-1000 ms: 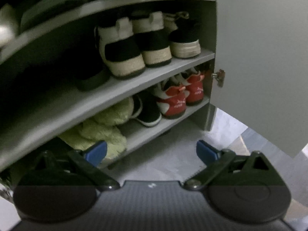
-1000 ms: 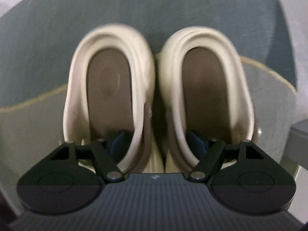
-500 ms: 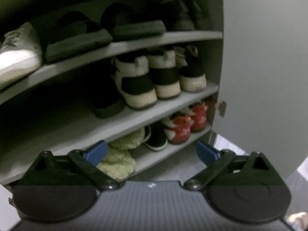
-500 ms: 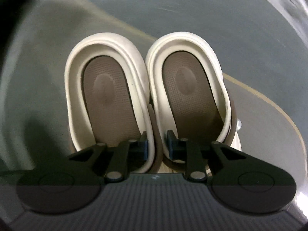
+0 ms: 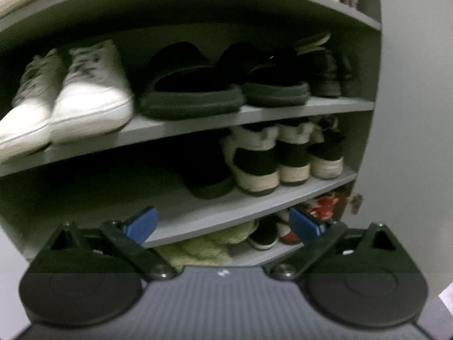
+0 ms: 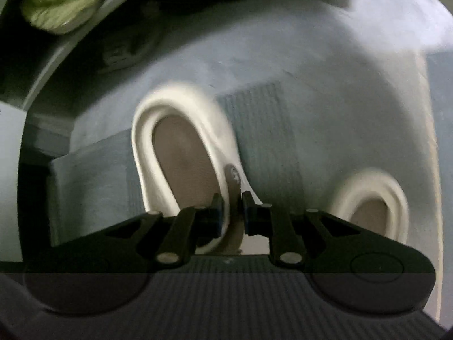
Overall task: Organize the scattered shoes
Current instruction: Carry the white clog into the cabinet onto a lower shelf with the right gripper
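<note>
The right gripper (image 6: 231, 212) is clenching the side wall of a cream clog (image 6: 184, 153) above the floor, its mate (image 6: 371, 204) lying further right. The left gripper (image 5: 222, 223) is hanging released before the shoe cabinet (image 5: 254, 113), facing its filled shelves.

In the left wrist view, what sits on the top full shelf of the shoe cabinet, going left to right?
White sneakers → dark slippers → black shoes at the right end, too dark to make out further.
</note>
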Available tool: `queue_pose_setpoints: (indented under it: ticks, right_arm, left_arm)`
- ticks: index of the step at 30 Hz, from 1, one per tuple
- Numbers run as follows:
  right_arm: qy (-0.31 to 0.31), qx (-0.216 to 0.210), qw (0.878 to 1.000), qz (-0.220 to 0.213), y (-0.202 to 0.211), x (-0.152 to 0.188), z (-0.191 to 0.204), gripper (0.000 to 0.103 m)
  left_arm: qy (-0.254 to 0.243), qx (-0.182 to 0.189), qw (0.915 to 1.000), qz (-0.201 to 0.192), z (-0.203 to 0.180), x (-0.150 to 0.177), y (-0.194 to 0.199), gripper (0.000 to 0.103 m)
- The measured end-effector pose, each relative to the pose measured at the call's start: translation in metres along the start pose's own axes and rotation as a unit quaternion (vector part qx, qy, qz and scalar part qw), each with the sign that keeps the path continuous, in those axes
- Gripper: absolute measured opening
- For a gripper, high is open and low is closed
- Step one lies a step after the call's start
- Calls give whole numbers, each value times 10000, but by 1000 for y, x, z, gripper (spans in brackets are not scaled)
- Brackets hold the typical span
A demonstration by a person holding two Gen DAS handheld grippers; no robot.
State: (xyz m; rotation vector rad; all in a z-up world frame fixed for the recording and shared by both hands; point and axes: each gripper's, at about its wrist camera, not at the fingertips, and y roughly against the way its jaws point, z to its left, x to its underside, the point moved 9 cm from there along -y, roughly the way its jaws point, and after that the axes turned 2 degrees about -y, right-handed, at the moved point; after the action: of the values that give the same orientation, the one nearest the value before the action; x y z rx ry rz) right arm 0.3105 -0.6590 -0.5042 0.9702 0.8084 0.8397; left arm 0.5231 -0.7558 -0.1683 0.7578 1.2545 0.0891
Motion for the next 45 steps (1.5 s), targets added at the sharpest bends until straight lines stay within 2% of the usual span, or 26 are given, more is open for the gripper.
queue_pose_setpoints:
  ticks: [3, 5, 6, 9, 11, 14, 15, 17, 19, 20, 23, 25, 28, 31, 33, 36, 37, 39, 42, 45]
  right_arm:
    - [376, 171, 9990, -187, -8, 8, -2, 19]
    - [289, 68, 9980, -554, -6, 17, -12, 19]
    - [52, 6, 9974, -712, -9, 19, -16, 21]
    - [-474, -297, 9892, -1355, -12, 20, -29, 21]
    - [-419, -336, 9827, -1772, -6, 10, -31, 21]
    - [8, -94, 9790, -2034, -6, 16, -29, 25]
    - [98, -77, 9792, -2023, -9, 18, -28, 34]
    - [381, -115, 9815, -1872, -20, 29, -18, 71]
    - [801, -130, 9803, -1799, -33, 37, -7, 83]
    - [1109, -36, 9788, -1722, -38, 41, -1, 86]
    - [1829, 314, 9706, -1534, -56, 48, 12, 87]
    - [2067, 813, 9644, -1434, -74, 45, 13, 87]
    - [1936, 878, 9698, -1197, -97, 39, 10, 90]
    - [1386, 786, 9808, -1126, -113, 29, 4, 92]
    - [1258, 796, 9827, -1104, -115, 26, 1, 92]
    - [965, 564, 9872, -1139, -112, 20, -1, 90]
    - [572, 231, 9910, -1191, -105, 14, -2, 90]
    - [169, -140, 9909, -1330, -91, 6, -1, 90]
    - [15, -594, 9818, -1801, -56, -13, 13, 89]
    - [-84, -1102, 9679, -2256, -18, -30, 29, 89]
  left_arm:
    - [71, -110, 9988, 473, 8, 25, -5, 101]
    - [203, -37, 9976, 663, 10, 38, -2, 101]
    - [323, 29, 9967, 748, 11, 42, 1, 101]
    - [678, 138, 9947, 761, 15, 43, 11, 101]
    - [957, 144, 9934, 610, 21, 34, 27, 101]
    - [1106, 96, 9933, 318, 30, 21, 54, 101]
    - [1156, 67, 9931, 192, 34, 17, 62, 102]
    - [1237, -11, 9923, -61, 43, 7, 77, 103]
    - [1128, -290, 9927, -318, 51, 0, 91, 103]
    - [1071, -430, 9924, -428, 55, -3, 97, 103]
    - [917, -827, 9915, -416, 64, 0, 103, 103]
    - [952, -853, 9912, -340, 66, 1, 109, 103]
    - [1086, -824, 9901, -328, 68, 1, 120, 103]
    - [1116, -951, 9886, -354, 68, 4, 133, 103]
    - [1194, -974, 9874, -362, 69, 8, 137, 103]
    - [1056, -883, 9896, -408, 62, 11, 143, 103]
    - [989, -908, 9901, -416, 60, 10, 141, 103]
    - [922, -909, 9909, -377, 56, 11, 136, 103]
    - [947, -764, 9923, -232, 53, 16, 124, 103]
    - [919, -848, 9920, -152, 53, 21, 115, 103]
